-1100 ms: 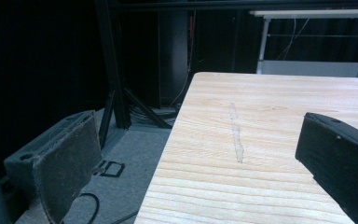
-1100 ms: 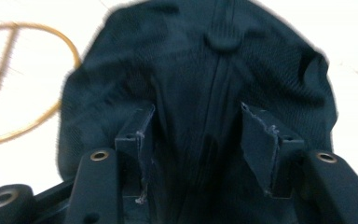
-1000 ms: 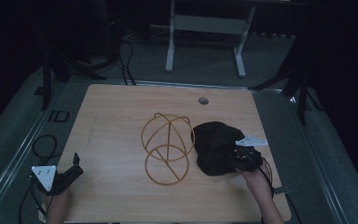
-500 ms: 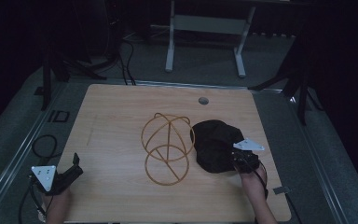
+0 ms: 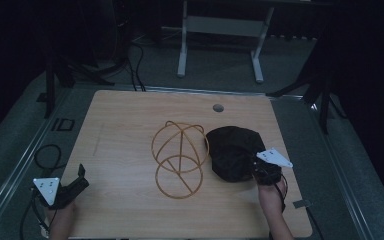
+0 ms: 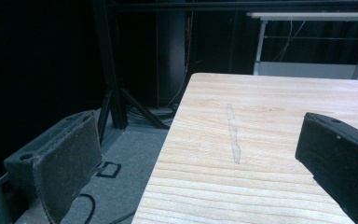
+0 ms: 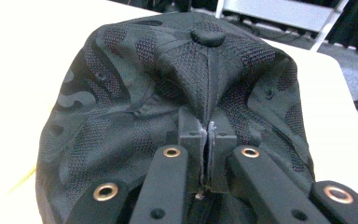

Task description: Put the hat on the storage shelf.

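Note:
A black mesh cap (image 5: 233, 150) lies on the wooden table (image 5: 130, 125), right of centre. My right gripper (image 5: 265, 170) sits at the cap's near right edge, shut on a pinch of the cap's fabric (image 7: 208, 109); in the right gripper view the jaws meet on a fold below the top button (image 7: 208, 36). A gold wire stand (image 5: 179, 152) of looped hoops rests just left of the cap. My left gripper (image 5: 77, 182) stands open at the table's near left corner, its fingers (image 6: 65, 158) wide apart with nothing between them.
A round grommet hole (image 5: 218, 107) sits near the table's far edge. A pale scuff line (image 6: 233, 135) marks the wood ahead of the left gripper. Cables (image 5: 47, 155) lie on the floor at the left. A white metal frame (image 5: 220, 30) stands beyond the table.
My right gripper has slid a little toward the near edge and left along the cap's rim, keeping hold of the fabric. The left gripper has stayed put.

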A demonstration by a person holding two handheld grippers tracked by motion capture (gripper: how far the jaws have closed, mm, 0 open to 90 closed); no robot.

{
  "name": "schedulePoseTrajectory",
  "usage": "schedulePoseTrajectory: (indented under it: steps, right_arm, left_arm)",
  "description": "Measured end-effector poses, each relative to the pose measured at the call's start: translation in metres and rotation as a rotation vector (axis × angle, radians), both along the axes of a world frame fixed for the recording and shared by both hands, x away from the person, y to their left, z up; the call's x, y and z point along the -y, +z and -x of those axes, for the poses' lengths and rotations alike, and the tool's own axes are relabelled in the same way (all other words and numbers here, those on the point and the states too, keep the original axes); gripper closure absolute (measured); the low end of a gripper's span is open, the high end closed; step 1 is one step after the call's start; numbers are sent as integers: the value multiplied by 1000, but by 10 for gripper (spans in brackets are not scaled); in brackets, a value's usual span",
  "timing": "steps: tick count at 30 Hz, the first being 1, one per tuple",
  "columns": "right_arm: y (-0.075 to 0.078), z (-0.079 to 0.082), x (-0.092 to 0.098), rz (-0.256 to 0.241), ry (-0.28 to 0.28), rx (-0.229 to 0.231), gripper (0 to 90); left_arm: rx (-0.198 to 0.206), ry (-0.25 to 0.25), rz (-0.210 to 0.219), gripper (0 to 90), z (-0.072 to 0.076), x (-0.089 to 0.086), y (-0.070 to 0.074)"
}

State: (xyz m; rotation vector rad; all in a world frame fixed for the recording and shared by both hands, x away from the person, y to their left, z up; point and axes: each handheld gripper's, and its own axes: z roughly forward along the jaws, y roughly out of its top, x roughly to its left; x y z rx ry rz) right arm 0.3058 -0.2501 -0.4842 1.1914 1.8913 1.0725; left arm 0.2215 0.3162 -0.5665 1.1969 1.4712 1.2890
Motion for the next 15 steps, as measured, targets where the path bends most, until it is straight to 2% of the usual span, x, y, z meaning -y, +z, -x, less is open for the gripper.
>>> schedulePoseTrajectory:
  steps: [6, 15]
  right_arm:
    - [13, 5, 2, -28, -7, 62, 875]
    - [33, 10, 3, -44, -20, 124, 875]
  left_arm:
    - [-5, -1, 3, 5, 0, 0, 0]
    - [-5, 0, 2, 5, 0, 0, 0]
